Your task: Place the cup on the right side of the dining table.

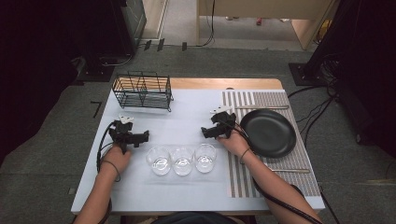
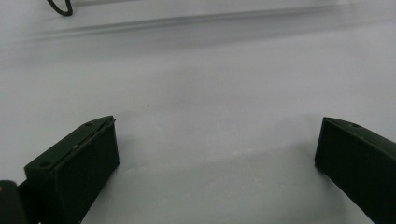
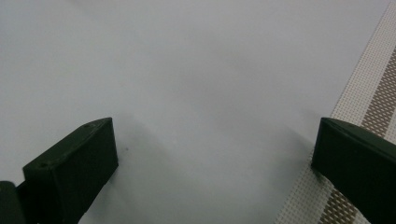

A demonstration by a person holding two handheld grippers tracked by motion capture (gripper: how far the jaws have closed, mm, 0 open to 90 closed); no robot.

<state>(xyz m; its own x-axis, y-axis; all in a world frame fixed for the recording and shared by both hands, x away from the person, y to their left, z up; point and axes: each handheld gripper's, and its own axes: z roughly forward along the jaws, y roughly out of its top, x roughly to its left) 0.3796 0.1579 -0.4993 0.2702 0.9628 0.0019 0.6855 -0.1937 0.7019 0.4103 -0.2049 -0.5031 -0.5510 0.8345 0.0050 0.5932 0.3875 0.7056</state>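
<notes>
Three clear drinking glasses (image 1: 182, 160) stand in a row near the front middle of the white table (image 1: 187, 116). My left gripper (image 1: 127, 135) rests on the table to the left of the glasses, held by a hand. In the left gripper view its jaws stand wide apart over bare white surface, the left gripper (image 2: 217, 154) open and empty. My right gripper (image 1: 216, 127) sits just beyond the rightmost glass, at the edge of the striped mat (image 1: 243, 172). In the right gripper view the right gripper (image 3: 215, 154) is open, with the striped mat (image 3: 369, 98) under its right jaw.
A black wire rack (image 1: 142, 90) stands at the back left of the table. A black plate (image 1: 268, 132) lies on the striped mat at the right, with a utensil (image 1: 261, 107) behind it and another (image 1: 289, 170) in front. Cables trail from both grippers.
</notes>
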